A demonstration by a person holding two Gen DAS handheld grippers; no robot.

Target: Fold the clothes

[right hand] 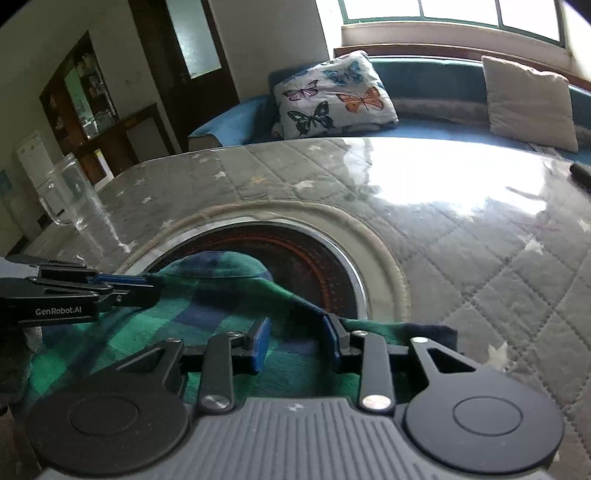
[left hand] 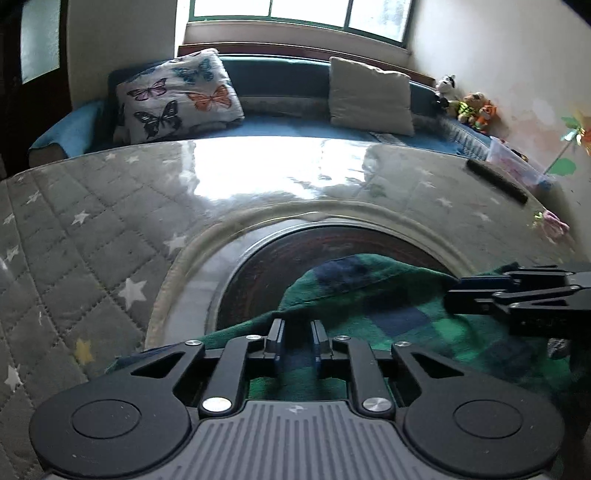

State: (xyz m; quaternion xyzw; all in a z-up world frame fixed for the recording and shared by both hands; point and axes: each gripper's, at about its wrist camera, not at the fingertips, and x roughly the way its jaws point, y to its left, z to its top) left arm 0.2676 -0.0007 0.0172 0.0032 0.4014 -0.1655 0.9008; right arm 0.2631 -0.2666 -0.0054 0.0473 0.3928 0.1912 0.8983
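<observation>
Bright window [left hand: 295, 14] over blue daybed [left hand: 295, 127]; butterfly pillow [left hand: 177, 96], beige cushion [left hand: 369, 96]; dark cabinet [right hand: 96, 103] left.

Quilted grey star-print cover [left hand: 85, 229] under a glossy clear sheet, with a round dark heater [right hand: 321, 266] set in its middle. Glass mug [right hand: 72, 195] near the left edge. Black remote [left hand: 496, 181] near the far right edge. Behind: blue sofa [left hand: 288, 127] with butterfly pillow [left hand: 177, 96] and plain beige cushion [left hand: 371, 96]. Stuffed toys [left hand: 467, 103] at the sofa's right end. Window [left hand: 295, 11] above, bright.
</observation>
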